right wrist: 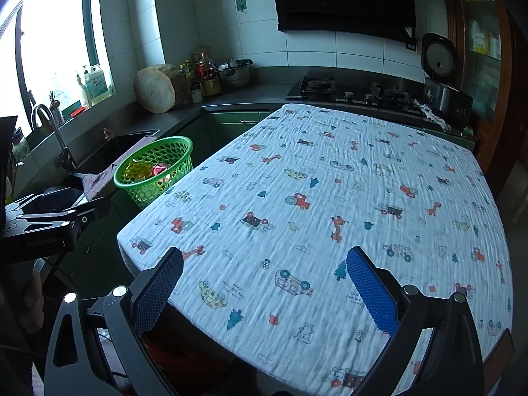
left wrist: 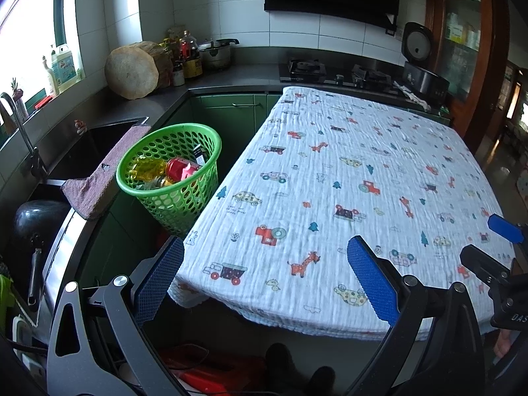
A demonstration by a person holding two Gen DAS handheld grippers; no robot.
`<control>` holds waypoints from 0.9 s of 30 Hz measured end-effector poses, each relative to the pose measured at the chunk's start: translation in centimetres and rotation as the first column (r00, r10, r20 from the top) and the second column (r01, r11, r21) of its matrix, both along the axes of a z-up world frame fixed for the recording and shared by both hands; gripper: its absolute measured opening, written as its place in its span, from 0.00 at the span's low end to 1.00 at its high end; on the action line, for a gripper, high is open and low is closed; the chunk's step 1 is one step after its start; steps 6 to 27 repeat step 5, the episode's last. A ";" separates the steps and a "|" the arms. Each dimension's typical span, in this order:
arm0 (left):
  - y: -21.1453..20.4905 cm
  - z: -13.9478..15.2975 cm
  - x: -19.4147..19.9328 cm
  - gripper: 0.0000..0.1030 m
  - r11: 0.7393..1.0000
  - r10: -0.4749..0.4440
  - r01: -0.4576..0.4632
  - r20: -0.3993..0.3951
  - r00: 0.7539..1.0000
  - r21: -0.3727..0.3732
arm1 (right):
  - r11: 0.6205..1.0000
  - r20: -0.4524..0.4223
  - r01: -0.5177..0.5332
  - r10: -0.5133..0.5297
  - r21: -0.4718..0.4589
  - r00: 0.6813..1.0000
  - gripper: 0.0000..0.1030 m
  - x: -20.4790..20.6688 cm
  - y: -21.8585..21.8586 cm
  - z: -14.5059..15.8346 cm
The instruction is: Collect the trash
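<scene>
A green perforated basket [left wrist: 171,178] stands left of the table, by the sink. It holds a red can [left wrist: 181,168], a yellow wrapper [left wrist: 145,169] and other trash. It also shows in the right wrist view [right wrist: 155,168]. My left gripper [left wrist: 264,264] is open and empty over the near left table corner. My right gripper [right wrist: 264,274] is open and empty over the near table edge; it shows at the right edge of the left wrist view [left wrist: 495,247]. The left gripper's body shows at the left of the right wrist view [right wrist: 49,221].
The table carries a white cloth printed with cars and giraffes [left wrist: 346,191]. A pink towel [left wrist: 99,178] hangs on the sink edge [left wrist: 82,151]. A wooden block [left wrist: 135,69], bottles, a pot, a stove [left wrist: 330,72] and a rice cooker [left wrist: 422,66] stand on the counter.
</scene>
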State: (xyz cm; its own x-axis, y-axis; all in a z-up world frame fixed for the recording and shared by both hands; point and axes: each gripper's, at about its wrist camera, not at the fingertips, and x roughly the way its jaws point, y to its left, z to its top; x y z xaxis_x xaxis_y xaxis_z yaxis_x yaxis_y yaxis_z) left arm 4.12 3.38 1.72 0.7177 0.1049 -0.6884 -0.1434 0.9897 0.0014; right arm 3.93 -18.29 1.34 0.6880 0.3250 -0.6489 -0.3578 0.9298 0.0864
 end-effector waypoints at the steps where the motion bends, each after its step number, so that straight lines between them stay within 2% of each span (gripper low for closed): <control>1: 0.0 -0.1 0.0 0.95 1.000 0.000 0.000 -0.001 1.000 0.000 | 1.000 0.000 0.000 0.000 0.000 1.000 0.93 0.0 0.0 0.0; 27: 0.1 -0.2 0.0 0.95 1.000 0.000 0.000 -0.005 1.000 -0.005 | 1.000 -0.002 -0.002 0.002 0.001 1.000 0.93 0.0 0.1 -0.1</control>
